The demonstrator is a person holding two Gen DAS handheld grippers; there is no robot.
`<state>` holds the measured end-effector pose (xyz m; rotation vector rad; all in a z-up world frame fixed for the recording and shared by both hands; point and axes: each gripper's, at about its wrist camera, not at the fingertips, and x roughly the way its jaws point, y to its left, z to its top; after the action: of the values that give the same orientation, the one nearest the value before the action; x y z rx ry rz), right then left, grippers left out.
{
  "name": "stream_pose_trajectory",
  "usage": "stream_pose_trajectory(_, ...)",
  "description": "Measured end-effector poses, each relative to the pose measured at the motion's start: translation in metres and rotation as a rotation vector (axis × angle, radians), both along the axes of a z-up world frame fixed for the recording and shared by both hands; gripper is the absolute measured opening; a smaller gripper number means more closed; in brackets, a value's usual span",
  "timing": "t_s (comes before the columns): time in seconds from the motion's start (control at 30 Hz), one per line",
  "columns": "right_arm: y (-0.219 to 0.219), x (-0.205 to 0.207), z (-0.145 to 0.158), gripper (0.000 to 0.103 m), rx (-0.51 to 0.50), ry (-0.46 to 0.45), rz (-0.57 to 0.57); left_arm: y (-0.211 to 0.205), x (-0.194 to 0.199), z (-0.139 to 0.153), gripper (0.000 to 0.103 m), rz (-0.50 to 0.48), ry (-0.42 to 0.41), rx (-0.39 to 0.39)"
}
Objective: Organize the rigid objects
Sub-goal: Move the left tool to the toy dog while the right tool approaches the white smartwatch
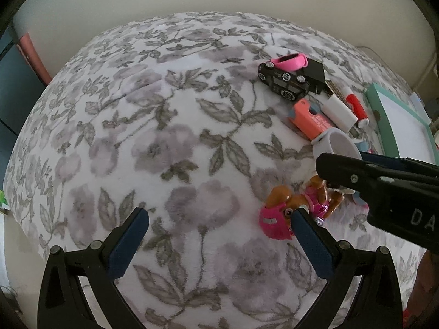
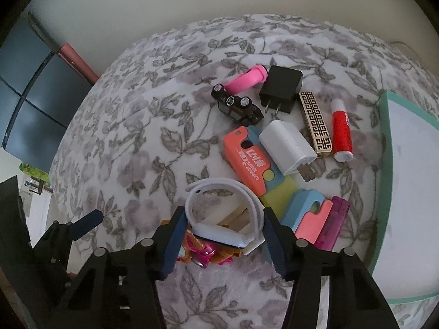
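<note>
White wristband sits between the right gripper jaws, half closed around it, not clearly pressing. Left gripper jaws stand apart, empty. Next probably closing, then lifting toward the tray.

Each tool is a black plastic fork of two angular arms with triangular cut-outs. The left tool carries dark blue flat pads along its inner faces, and round silver screw heads sit at the arm joints. The right tool is built alike, with the same blue pads; seen from the left camera, its black side bears pale letters "DA".
</note>
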<state>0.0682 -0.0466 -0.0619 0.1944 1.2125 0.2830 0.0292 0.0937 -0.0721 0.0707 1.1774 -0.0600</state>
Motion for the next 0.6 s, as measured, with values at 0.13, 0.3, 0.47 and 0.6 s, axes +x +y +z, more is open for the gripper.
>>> stream_pose_trajectory(0.13, -0.002, -0.002, 0.000, 0.058, 0.010, -0.001, -0.005, 0.003, -0.001, 0.000, 0.103, 0.005, -0.003, -0.013)
stream_pose_trajectory(0.3, -0.009, -0.005, 0.001, 0.057, 0.036, 0.005, -0.026, 0.000, -0.006, 0.005, 0.103, -0.012, -0.023, -0.023)
stream_pose_trajectory(0.47, -0.016, -0.007, 0.007, 0.057, 0.049, -0.003, -0.047, -0.015, -0.013, 0.009, 0.103, -0.066, -0.048, -0.004)
stream_pose_trajectory(0.6, -0.024, -0.009, 0.010, 0.057, 0.045, -0.008, -0.068, -0.031, -0.013, 0.008, 0.103, -0.121, -0.046, 0.020)
